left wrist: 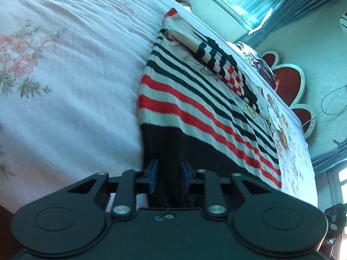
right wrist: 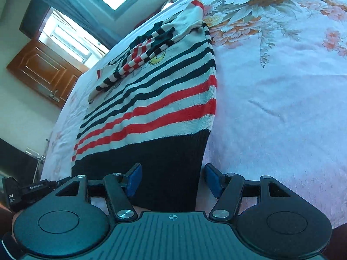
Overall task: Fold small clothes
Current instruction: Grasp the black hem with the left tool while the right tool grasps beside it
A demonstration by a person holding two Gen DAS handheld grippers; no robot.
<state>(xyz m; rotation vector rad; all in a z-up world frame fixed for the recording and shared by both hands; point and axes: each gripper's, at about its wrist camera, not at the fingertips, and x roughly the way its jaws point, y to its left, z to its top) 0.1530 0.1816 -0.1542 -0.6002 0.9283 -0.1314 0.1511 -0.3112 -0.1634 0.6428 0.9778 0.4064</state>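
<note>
Left gripper point(left wrist: 168, 176): pads pinching the striped sweater point(left wrist: 195, 99) at its dark hem; right gripper point(right wrist: 172, 178): fingers spread, straddling the hem's other corner; garment extends ahead across the floral bedspread point(right wrist: 282, 108)

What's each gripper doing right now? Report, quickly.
Left gripper: narrowly open around the sweater hem; a firm pinch cannot be confirmed.
Right gripper: open wide, straddling the sweater's dark hem corner, holding nothing.
</note>
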